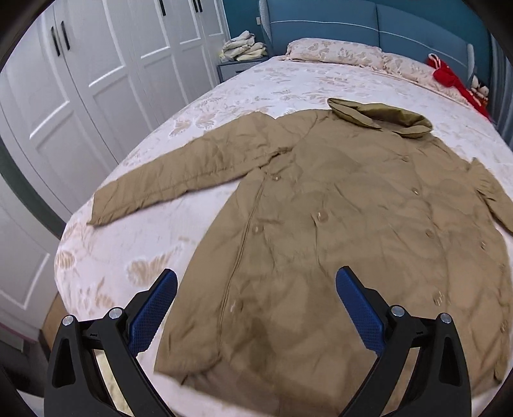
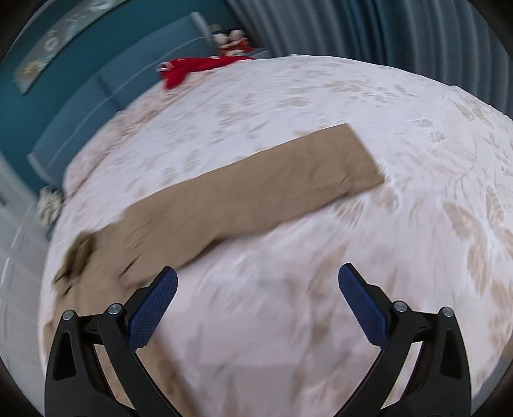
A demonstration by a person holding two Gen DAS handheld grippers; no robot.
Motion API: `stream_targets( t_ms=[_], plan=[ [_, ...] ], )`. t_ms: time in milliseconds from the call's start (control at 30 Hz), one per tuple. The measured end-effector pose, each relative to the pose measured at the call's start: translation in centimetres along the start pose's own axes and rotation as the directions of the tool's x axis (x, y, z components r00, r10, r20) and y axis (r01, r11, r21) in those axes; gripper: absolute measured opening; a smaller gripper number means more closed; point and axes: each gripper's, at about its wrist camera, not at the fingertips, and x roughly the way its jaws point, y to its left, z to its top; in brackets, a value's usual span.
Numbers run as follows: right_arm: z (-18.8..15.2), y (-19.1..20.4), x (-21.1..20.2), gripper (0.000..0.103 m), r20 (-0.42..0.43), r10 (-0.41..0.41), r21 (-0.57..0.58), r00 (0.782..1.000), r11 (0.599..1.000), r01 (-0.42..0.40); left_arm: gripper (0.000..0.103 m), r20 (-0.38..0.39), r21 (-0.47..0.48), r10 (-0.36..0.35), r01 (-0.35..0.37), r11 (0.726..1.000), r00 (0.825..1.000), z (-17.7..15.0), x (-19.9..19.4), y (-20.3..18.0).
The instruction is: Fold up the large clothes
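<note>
Bed point(image 1: 243, 86) holds coat point(image 1: 336, 208), right sleeve point(image 2: 256, 189) blurred.

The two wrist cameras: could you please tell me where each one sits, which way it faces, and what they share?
Left wrist: rides the left tool, above the tan coat, facing the headboard and wardrobe; both open blue-padded fingers show.
Right wrist: rides the right tool, above the floral bedspread, facing one coat sleeve and the curtains; its open fingers show.
Shared: coat, bedspread, headboard, red garment.
</note>
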Motion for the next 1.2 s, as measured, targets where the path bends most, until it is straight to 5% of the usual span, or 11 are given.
stream_targets(
  t_ms=[333,500,533,567,667,767,933,1100,1200],
  plan=[
    [3.8,-4.9,8.8,0.092,-0.016,-0.039,0.151,0.999,0.988,0.041,0.097,-0.007,0.010,0.060,-0.060,0.998,0.998,2.6,4.8,-3.2],
    [4.8,-5.3,9.3,0.049,0.032,-0.041,0.190,0.999,0.981,0.034,0.097,-0.024,-0.038,0.057,-0.058,0.998,0.998,2.7,6.5,-3.2],
    [5.2,-5.1,9.6,0.023,0.029,-0.021,0.191,0.999,0.981,0.015,0.096,-0.027,-0.037,0.053,-0.054,0.998,0.998,2.8,6.6,-3.4],
    [5.5,-5.0,9.9,0.009,0.021,-0.014,0.190,1.000,0.982,0.010,0.096,-0.032,-0.031,0.050,-0.051,0.998,0.998,2.8,6.8,-3.5],
    [6.6,-2.0,8.5,0.004,0.077,0.047,0.150,0.996,0.987,-0.058,0.097,-0.025,-0.006,0.076,-0.076,0.997,0.997,2.9,6.9,-3.6],
    [6.9,3.8,5.4,0.003,0.145,0.139,-0.009,0.980,0.990,-0.139,0.097,-0.004,-0.007,0.098,-0.098,0.995,0.995,3.2,6.8,-3.3],
    [4.7,16.3,0.4,0.003,0.097,0.374,-0.291,0.922,0.897,-0.333,0.097,-0.017,-0.039,0.075,-0.076,0.996,0.997,3.6,7.1,-2.1],
    [-2.2,27.1,-1.2,0.003,-0.133,0.518,-0.446,0.845,0.730,-0.518,0.098,-0.024,-0.062,0.074,-0.076,0.995,0.997,3.7,7.6,-0.8],
    [-7.0,31.6,-0.8,0.003,-0.241,0.533,-0.490,0.811,0.654,-0.576,0.098,-0.040,-0.077,0.071,-0.074,0.994,0.997,3.7,8.2,0.1]
  ],
)
